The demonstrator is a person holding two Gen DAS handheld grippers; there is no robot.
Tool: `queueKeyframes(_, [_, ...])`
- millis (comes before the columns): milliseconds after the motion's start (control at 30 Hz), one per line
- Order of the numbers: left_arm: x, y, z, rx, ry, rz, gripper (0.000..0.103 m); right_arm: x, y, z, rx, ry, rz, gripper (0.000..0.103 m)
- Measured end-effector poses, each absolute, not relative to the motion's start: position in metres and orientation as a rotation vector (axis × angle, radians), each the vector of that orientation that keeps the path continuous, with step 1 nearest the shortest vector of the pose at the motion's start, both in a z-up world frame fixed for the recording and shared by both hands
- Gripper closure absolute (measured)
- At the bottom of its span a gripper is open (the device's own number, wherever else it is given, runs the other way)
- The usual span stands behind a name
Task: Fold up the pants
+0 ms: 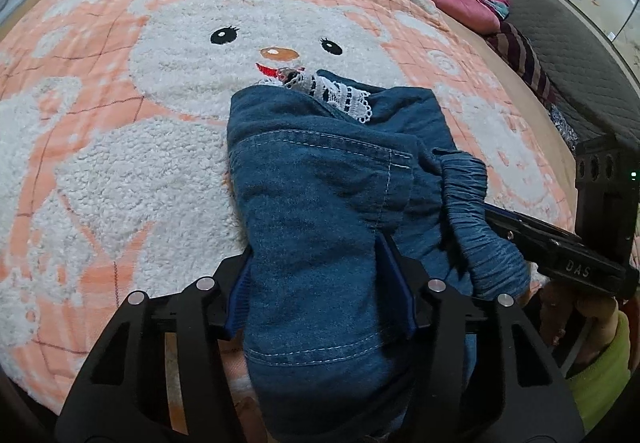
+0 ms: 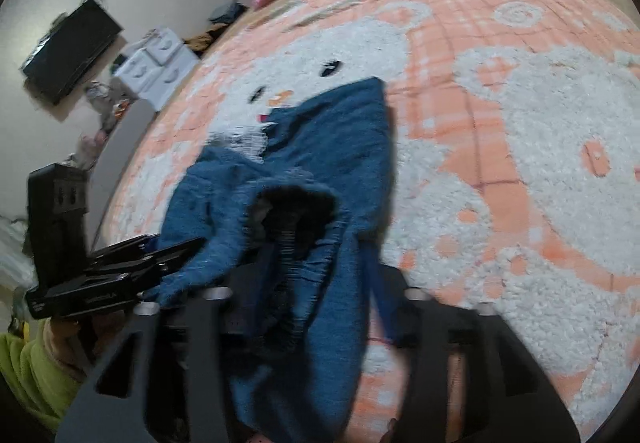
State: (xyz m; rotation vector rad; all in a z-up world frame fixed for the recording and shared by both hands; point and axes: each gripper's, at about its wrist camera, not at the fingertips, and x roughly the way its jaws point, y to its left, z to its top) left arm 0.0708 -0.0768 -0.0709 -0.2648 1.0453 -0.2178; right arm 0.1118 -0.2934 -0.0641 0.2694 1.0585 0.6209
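- Pants [image 1: 320, 179], blue denim with a white lace trim [image 1: 340, 95], lie bunched on the bed's pink-and-white blanket [image 1: 120, 163].
- Left claw [image 1: 320, 299]: clamped on a thick fold of denim, pads pressing both sides.
- Right claw [image 2: 316, 307]: blurred view, gathered waistband [image 1: 476, 211] sits between the fingers; appears clamped on the pants.
- Lime-green sleeve [image 1: 600, 371] behind the right claw.
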Motion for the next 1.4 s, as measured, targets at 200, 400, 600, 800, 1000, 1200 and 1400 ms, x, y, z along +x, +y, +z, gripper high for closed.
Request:
queueKeyframes(200, [0.071, -0.077, -0.069, -0.283, 1.040, -0.221, 0.065, 0.112, -0.291, -0.067, 0.325, 1.056, 0.667, 0.076])
queueKeyframes(400, [0.067, -0.085, -0.053, -0.249, 1.020, -0.222, 0.077, 0.097, -0.281, -0.040, 0.231, 0.950, 0.664, 0.089])
queueKeyframes(600, [0.067, -0.082, -0.031, -0.227, 0.973, -0.206, 0.077, 0.092, -0.266, -0.012, 0.150, 0.870, 0.658, 0.090])
queueKeyframes(800, [0.078, -0.067, -0.014, -0.211, 0.940, -0.170, 0.077, 0.110, -0.246, 0.008, 0.116, 0.829, 0.676, 0.091])
queueKeyframes(1000, [0.103, -0.051, -0.002, -0.173, 0.926, -0.123, 0.077, 0.141, -0.224, 0.015, 0.098, 0.814, 0.693, 0.091])
queueKeyframes(1200, [0.126, -0.039, 0.005, -0.149, 0.909, -0.102, 0.077, 0.168, -0.207, 0.021, 0.074, 0.797, 0.692, 0.091])
queueKeyframes(1400, [0.149, -0.032, 0.005, -0.145, 0.903, -0.088, 0.077, 0.192, -0.196, 0.019, 0.056, 0.801, 0.678, 0.091])
